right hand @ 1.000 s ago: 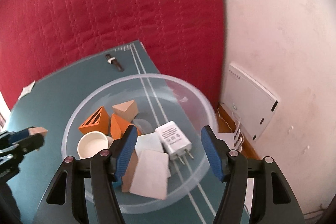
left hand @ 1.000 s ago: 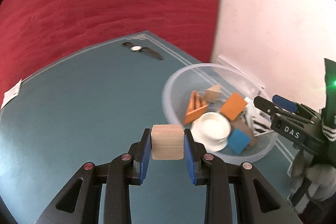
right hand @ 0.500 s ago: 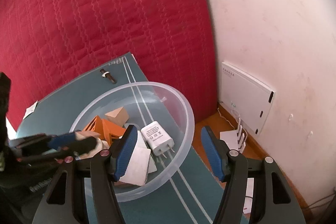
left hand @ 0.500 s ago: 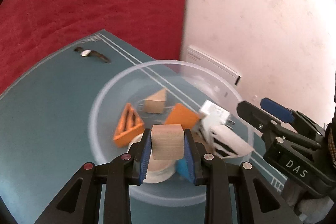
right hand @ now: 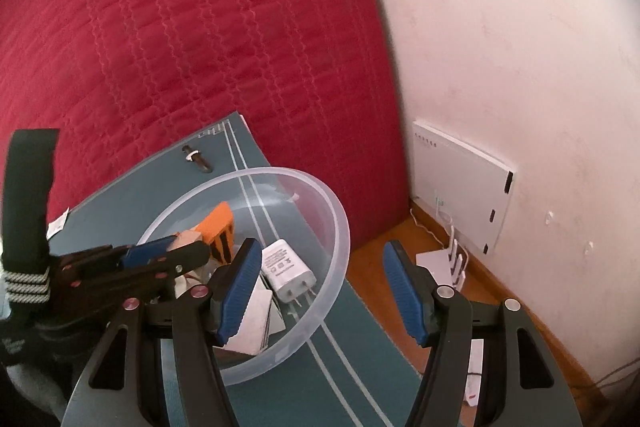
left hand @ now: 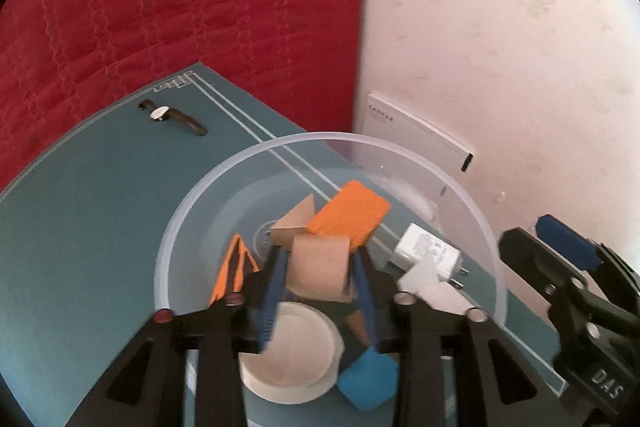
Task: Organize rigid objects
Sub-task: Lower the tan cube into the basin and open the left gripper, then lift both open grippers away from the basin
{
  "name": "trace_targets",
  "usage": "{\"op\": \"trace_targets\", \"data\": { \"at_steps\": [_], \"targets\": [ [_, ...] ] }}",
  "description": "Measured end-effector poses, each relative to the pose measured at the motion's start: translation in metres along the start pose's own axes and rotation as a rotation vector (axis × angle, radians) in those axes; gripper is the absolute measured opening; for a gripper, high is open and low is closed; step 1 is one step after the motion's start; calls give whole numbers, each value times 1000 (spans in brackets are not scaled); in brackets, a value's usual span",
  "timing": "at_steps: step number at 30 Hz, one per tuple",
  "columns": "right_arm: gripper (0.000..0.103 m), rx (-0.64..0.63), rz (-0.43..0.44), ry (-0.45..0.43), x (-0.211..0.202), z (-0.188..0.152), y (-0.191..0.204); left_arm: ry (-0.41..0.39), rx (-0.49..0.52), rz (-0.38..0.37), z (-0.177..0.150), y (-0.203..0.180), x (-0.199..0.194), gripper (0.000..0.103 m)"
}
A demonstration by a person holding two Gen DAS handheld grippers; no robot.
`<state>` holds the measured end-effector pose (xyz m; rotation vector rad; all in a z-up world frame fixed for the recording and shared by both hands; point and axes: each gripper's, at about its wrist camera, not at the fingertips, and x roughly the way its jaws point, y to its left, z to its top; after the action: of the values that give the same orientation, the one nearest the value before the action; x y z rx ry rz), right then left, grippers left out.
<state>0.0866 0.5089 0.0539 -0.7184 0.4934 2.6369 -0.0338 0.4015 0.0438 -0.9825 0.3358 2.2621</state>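
1. The wooden cube (left hand: 318,269) sits tilted between the blue pads of the left gripper (left hand: 320,291), over the middle of the clear plastic bowl (left hand: 472,211). The jaws look slightly wider than the cube, so whether they grip it or have just let go cannot be told from the blurred view.
2. The placing makes sense: the bowl serves as the collecting place, so the cube is brought above its centre, where it should land inside and not on the rim.
3. Below lie an orange flat block (left hand: 350,217), an orange slotted wedge (left hand: 232,269), a plain wooden wedge (left hand: 294,223), a blue block (left hand: 368,381), a white round lid (left hand: 290,347) and a white charger (left hand: 430,251). The pile is loose, so the cube may roll off the lid or the blocks.
4. The right gripper (right hand: 322,293) hangs with its jaws wide and nothing between them, its left finger over the bowl's near rim, its right finger beyond it. It seems held there out of the left gripper's way.
5. A wristwatch (left hand: 172,115) lies well apart on the teal mat (left hand: 80,227), probably yet to be gathered.
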Motion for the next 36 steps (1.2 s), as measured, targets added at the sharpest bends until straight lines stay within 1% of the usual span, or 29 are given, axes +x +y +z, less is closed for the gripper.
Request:
{"op": "trace_targets", "data": {
  "at_steps": [1, 3, 5, 7, 8, 13, 14, 18, 23, 26, 27, 33, 35, 36],
  "targets": [
    [64, -6, 1, -1, 0, -1, 2, -6, -3, 8, -1, 2, -1, 63],
    [64, -13, -1, -1, -1, -2, 3, -25, -7, 36, -3, 7, -4, 72],
    [64, -19, -4, 0, -1, -3, 4, -35, -15, 38, -4, 11, -8, 74],
    [64, -24, -6, 1, -3, -4, 5, -47, -30, 43, -5, 15, -15, 86],
    [64, -27, -6, 2, -4, -4, 5, -63, -37, 53, -6, 18, -21, 89],
    [65, -40, -6, 6, -9, -7, 8, -111, -62, 143, -12, 28, -41, 102],
    [66, -42, -2, 10, -9, -8, 9, -117, -69, 166, -14, 31, -44, 102],
    [75, -55, 22, 25, -10, -12, 15, -127, -82, 233, -22, 40, -53, 102],
    [78, -74, 42, 43, -12, -17, 20, -132, -82, 308, -33, 44, -63, 102],
    [84, -77, 49, 54, -14, -20, 23, -114, -93, 321, -39, 44, -66, 102],
    [85, -78, 49, 56, -14, -21, 23, -106, -96, 315, -40, 43, -66, 102],
    [86, -108, 57, 74, -15, -26, 29, -110, -99, 319, -44, 40, -73, 102],
    [88, -122, 60, 82, -16, -27, 31, -115, -101, 323, -45, 40, -76, 102],
    [90, -126, 60, 85, -16, -28, 31, -115, -100, 322, -46, 40, -77, 102]
  ]
}}
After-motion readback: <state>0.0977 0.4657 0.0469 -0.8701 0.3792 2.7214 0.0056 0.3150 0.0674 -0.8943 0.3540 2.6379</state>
